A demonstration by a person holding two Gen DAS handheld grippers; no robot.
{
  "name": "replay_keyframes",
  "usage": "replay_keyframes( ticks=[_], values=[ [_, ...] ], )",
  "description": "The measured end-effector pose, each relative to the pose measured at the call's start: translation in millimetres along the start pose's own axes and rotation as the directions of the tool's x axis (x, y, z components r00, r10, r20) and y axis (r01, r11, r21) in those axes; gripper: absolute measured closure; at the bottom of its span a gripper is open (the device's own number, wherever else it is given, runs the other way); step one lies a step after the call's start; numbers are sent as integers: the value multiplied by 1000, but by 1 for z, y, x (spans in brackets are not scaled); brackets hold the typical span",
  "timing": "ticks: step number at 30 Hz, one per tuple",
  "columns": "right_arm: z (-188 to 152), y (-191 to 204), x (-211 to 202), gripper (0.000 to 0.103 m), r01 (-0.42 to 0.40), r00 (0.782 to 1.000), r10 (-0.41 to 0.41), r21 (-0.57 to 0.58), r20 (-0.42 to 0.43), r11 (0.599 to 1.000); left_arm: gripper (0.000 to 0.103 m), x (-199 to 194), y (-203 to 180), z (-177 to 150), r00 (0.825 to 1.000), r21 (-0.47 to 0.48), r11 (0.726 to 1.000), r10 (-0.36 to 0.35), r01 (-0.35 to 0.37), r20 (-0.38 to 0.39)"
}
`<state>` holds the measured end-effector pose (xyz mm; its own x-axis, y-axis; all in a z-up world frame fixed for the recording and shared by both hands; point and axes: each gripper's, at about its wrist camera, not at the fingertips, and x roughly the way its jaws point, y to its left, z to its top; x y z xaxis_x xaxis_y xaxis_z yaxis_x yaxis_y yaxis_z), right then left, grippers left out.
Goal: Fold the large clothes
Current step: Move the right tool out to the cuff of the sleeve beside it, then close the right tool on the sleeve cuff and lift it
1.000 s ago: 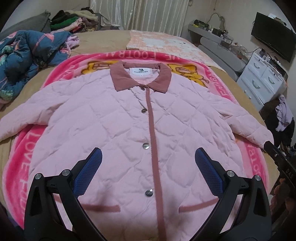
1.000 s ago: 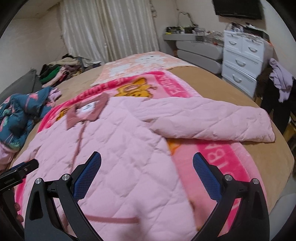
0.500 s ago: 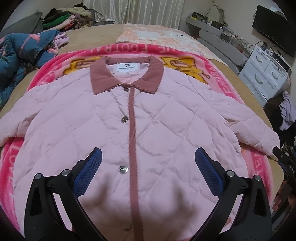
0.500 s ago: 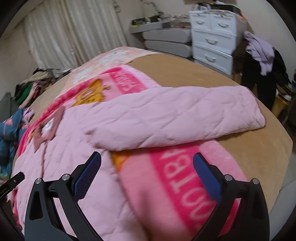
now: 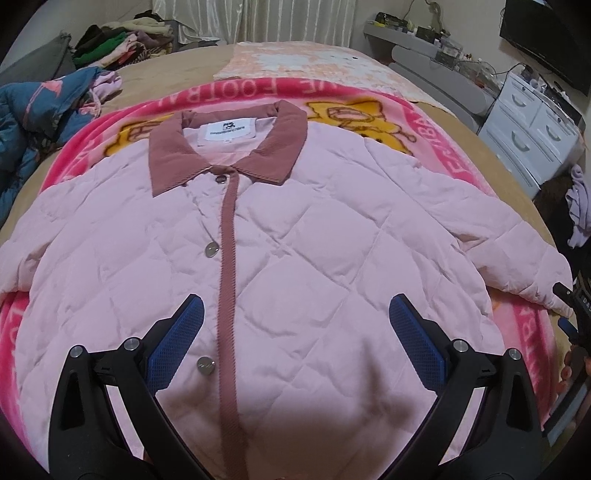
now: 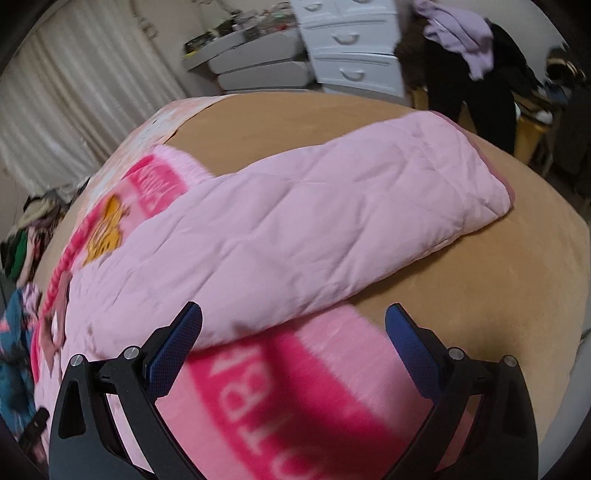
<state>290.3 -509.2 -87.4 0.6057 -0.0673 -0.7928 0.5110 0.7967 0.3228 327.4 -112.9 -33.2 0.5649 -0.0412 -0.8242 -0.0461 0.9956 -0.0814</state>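
A pale pink quilted jacket (image 5: 295, 251) with a dusty-rose collar and snap buttons lies flat, front up, on a pink blanket (image 5: 436, 122) on the bed. My left gripper (image 5: 295, 325) is open and empty, hovering over the jacket's lower front beside the placket. My right gripper (image 6: 293, 332) is open and empty, above the blanket (image 6: 295, 398) just below the jacket's right sleeve (image 6: 314, 229), which stretches toward the bed's right edge. The right gripper's tip (image 5: 569, 299) shows at the left wrist view's right edge, by the cuff.
A blue patterned garment (image 5: 33, 110) and a pile of clothes (image 5: 122, 40) lie at the bed's far left. White drawers (image 5: 532, 136) stand right of the bed, with a purple garment (image 6: 461, 33) hanging nearby. The tan bedsheet (image 6: 498, 295) ends close to the cuff.
My left gripper has moved forward over the jacket toward the collar. My right gripper has swung right and closer to the right sleeve. Both stayed open.
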Motion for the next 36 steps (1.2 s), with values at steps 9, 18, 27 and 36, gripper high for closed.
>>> replay_keyframes(
  ticks=[9, 18, 27, 36],
  values=[
    [28, -44, 29, 4, 8, 1000, -3, 185, -27, 983, 9, 11, -17, 6, 1000, 33, 999, 8, -8, 0],
    [52, -87, 49, 12, -83, 996, 71, 371, 46, 925, 9, 11, -16, 18, 999, 42, 998, 45, -46, 20],
    [73, -55, 10, 79, -191, 974, 158, 214, 165, 958, 9, -12, 5, 33, 999, -3, 1000, 24, -24, 39],
    [87, 23, -76, 84, -283, 919, 283, -42, 273, 958, 9, -41, 28, 39, 997, -3, 1000, 23, -23, 68]
  ],
)
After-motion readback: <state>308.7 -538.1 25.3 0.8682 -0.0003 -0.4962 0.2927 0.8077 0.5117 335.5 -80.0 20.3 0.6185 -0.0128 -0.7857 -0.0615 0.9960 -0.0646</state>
